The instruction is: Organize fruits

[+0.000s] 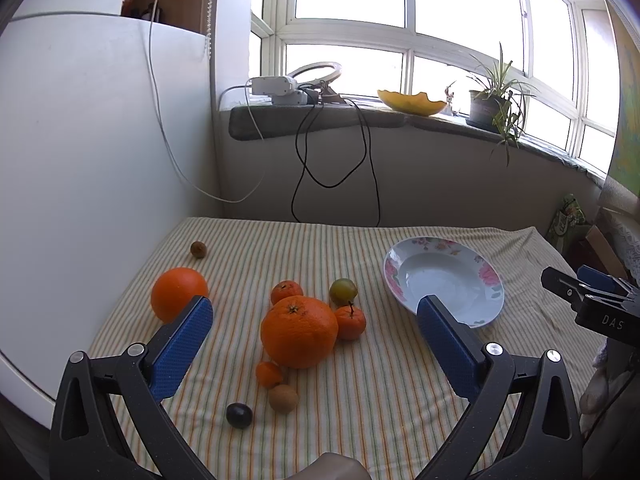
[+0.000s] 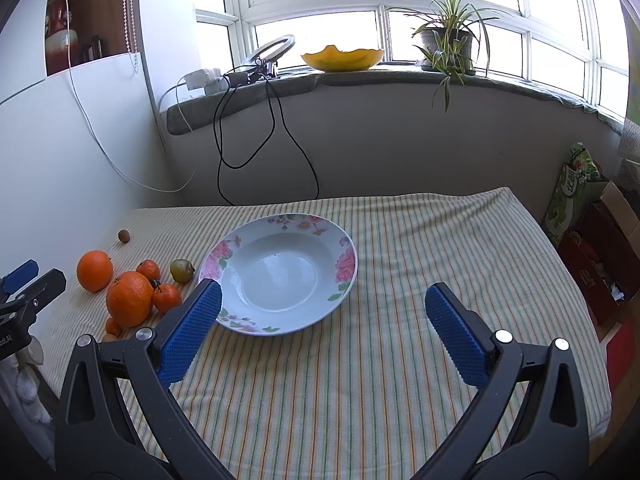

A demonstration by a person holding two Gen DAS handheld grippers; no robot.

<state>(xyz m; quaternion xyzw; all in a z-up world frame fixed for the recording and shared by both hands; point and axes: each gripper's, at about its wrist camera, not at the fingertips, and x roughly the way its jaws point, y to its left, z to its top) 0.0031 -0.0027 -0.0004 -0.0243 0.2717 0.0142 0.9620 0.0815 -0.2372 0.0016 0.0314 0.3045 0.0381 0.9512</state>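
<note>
On the tabletop (image 2: 400, 340), which is covered by a striped yellow-and-green cloth, the fruits are gathered toward its left edge while the white ceramic plate with a pink floral rim (image 2: 288, 276) is seen empty nearer the middle. The large round orange (image 1: 299, 331) lies at the heart of the cluster, touched by a small stemmed mandarin (image 1: 350, 322) and with a greenish plum-like fruit (image 1: 343, 291) just behind; a second large orange (image 1: 178, 293) is set apart nearer the left edge, and a dark round grape-like fruit (image 1: 239, 415) and a tan longan-like fruit (image 1: 283, 398) are found toward the near edge. The left gripper (image 1: 316, 316) is held above the cluster with its jaws spread wide and nothing between them; the right gripper (image 2: 322, 304) is likewise released, over the cloth beside the plate. The large orange is judged firm, fairly heavy and inclined to roll, so it would best be taken across its widest middle with the textured blue pads (image 1: 182, 350). The smaller fruits are judged soft-skinned (the dark one perhaps easily bruised), so light pressure would be wanted. The plate is judged brittle and smooth, and fruit would best be lowered into it rather than dropped.
</note>
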